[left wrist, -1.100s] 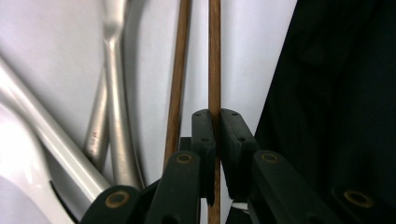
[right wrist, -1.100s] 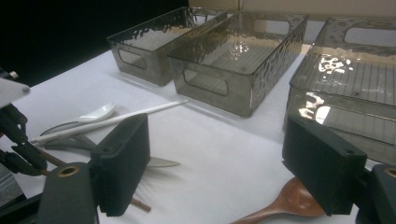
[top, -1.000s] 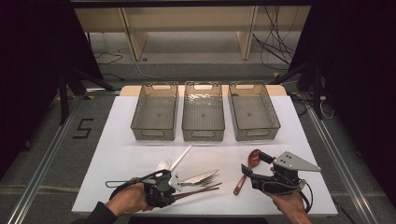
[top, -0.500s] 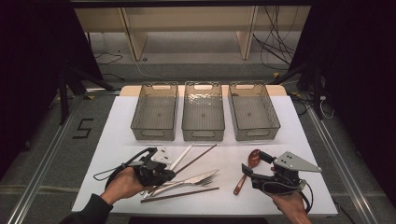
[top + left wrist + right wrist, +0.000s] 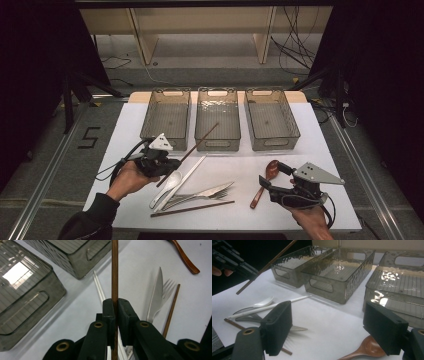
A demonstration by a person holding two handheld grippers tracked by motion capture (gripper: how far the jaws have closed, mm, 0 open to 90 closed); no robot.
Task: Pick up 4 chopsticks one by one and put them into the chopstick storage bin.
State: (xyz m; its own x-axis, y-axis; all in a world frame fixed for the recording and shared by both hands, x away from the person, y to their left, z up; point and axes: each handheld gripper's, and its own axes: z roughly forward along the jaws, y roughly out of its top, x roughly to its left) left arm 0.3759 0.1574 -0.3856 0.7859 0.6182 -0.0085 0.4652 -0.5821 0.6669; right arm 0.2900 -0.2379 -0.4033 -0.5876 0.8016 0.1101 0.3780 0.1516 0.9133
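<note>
High view: a white tabletop (image 5: 320, 165) carries three see-through bins side by side along its far part, the left bin (image 5: 166, 119), the middle bin (image 5: 218, 117) and the right bin (image 5: 271, 118), and all three look empty, so the sorting seems barely begun. Nearer the person lies a loose heap of cutlery: a white spoon (image 5: 167, 185), white chopsticks (image 5: 184, 180), a knife (image 5: 212, 190) over a fork (image 5: 220, 194), and a second brown chopstick (image 5: 192, 208), with a wooden spoon (image 5: 264, 180) apart at the right. The left claw (image 5: 167, 165) is clenched on one brown chopstick (image 5: 192, 150), lifted clear of the heap, its far tip slanting up over the near rim of the middle bin. The right claw (image 5: 267, 180) stands released, jaws wide, straddling the wooden spoon without pressing it. Everything else is left to put away. Open tabletop lies between heap and bins; the bin rims are the edges the stick must clear.
</note>
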